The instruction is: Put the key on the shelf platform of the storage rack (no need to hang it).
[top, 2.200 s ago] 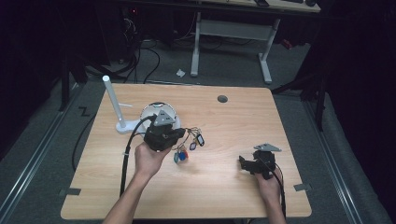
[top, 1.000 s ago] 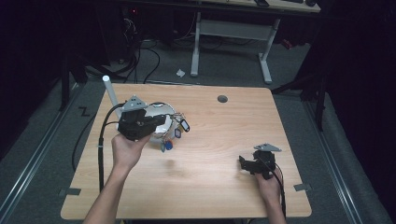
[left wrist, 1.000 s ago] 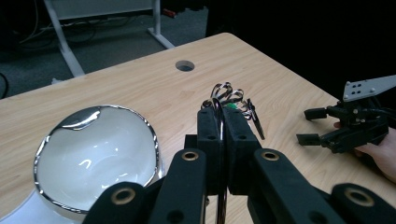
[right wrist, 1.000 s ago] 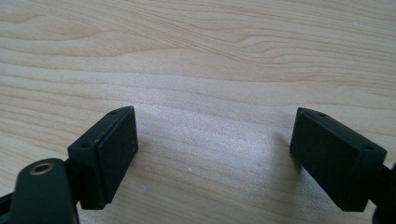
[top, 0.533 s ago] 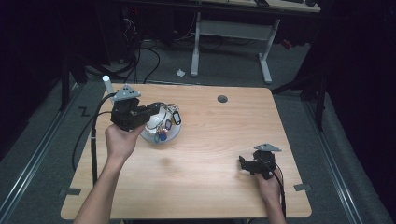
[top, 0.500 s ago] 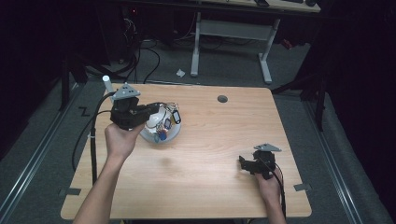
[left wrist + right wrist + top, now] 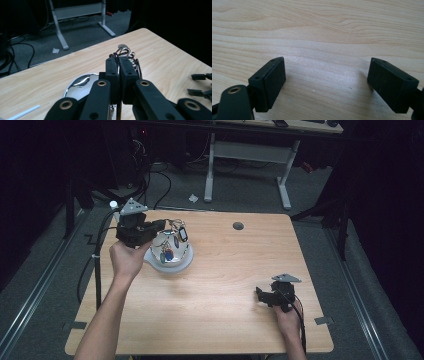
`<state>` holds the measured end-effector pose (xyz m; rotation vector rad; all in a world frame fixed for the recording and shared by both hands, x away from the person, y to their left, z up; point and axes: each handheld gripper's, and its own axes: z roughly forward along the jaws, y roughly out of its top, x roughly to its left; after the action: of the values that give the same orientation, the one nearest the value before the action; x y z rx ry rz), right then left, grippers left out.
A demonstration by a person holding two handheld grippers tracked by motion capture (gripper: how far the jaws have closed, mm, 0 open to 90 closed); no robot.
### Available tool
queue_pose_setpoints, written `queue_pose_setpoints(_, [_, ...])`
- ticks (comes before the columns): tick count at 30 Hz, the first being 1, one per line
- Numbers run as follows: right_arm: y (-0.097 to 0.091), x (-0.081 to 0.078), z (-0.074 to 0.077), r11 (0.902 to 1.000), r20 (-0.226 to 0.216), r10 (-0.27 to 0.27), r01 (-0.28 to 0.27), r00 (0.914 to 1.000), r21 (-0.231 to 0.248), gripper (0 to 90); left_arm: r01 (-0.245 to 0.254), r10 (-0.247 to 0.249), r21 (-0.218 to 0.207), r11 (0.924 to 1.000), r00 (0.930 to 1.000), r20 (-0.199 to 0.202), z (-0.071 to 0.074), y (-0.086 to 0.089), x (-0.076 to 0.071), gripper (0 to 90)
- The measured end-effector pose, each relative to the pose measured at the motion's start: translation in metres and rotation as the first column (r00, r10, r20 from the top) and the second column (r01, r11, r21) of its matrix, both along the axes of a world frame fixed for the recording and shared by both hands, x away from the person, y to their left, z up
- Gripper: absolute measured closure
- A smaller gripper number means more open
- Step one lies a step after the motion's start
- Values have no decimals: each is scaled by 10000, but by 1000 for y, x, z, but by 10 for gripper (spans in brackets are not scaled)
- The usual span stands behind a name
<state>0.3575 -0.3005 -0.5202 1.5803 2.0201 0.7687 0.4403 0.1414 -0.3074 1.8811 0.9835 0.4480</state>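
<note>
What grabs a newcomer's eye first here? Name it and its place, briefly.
First, the left claw at the table's far left, shut on a bunch of keys that dangles over a shiny metal bowl. Next, the right claw near the front right corner, its jaws wide open just above bare wood.

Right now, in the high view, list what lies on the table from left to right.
left gripper holding a bunch of keys → metal bowl under the keys → round hole in the tabletop → right gripper resting on the table, jaws open.
</note>
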Motion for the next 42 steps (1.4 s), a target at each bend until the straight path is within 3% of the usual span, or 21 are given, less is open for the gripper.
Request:
queue_pose_setpoints(12, [0, 0, 0, 10000, 2, -5, 5, 10000, 8, 152, -329, 329, 40, 9995, 9994, -139, -16, 1, 17, 866])
queue_pose_setpoints(18, [0, 0, 0, 10000, 3, -5, 5, 10000, 8, 152, -410, 419, 276, 9988, 9986, -334, -25, 0, 23, 865])
queue_pose_setpoints(42, [0, 0, 0, 10000, 0, 3, -3, 10000, 0, 152, -670, 732, 547, 9963, 9900, -1206, -66, 0, 38, 864])
